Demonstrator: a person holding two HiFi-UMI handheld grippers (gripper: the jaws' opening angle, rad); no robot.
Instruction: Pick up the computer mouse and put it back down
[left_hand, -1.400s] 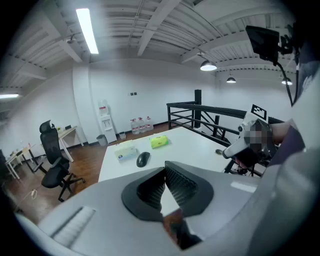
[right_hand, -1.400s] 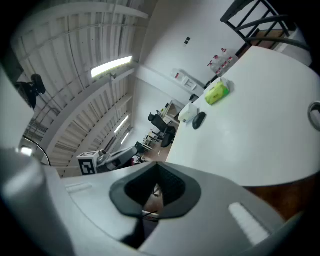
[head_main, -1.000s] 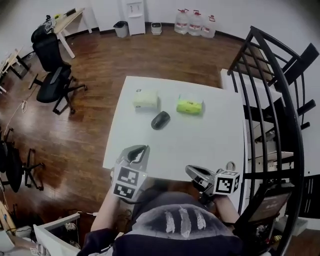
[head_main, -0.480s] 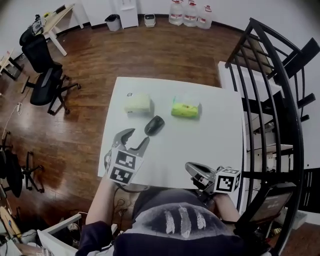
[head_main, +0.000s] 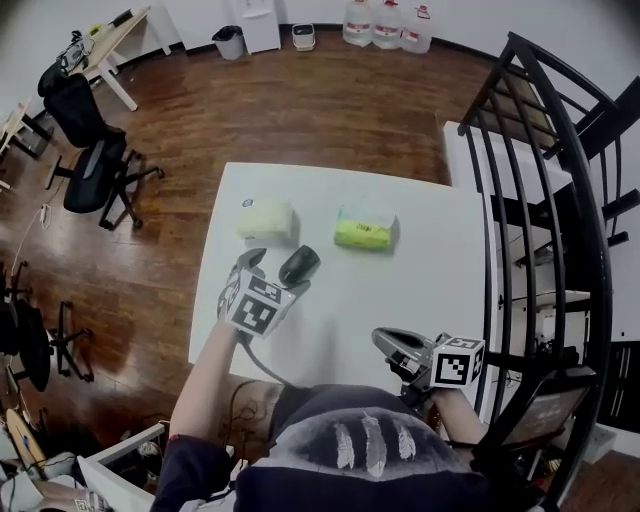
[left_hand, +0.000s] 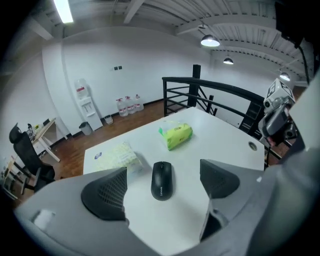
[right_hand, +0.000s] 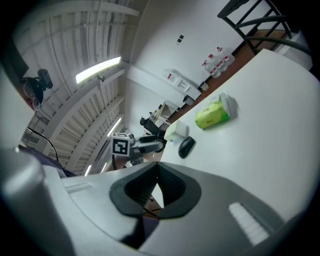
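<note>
My left tongs (head_main: 272, 272) have just been opening and are wide apart. The black mouse (left_hand: 161, 181) lies on the white table (head_main: 430, 280) just past their tips, not touched. My right tongs (head_main: 388, 346) are closed together at the near edge.

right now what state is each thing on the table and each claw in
computer mouse, flat on the table, untouched
left claw, open, jaws have just been opening, nothing gripped
right claw, shut, empty
green tissue pack, lying on table
white tissue pack, lying on table
</note>
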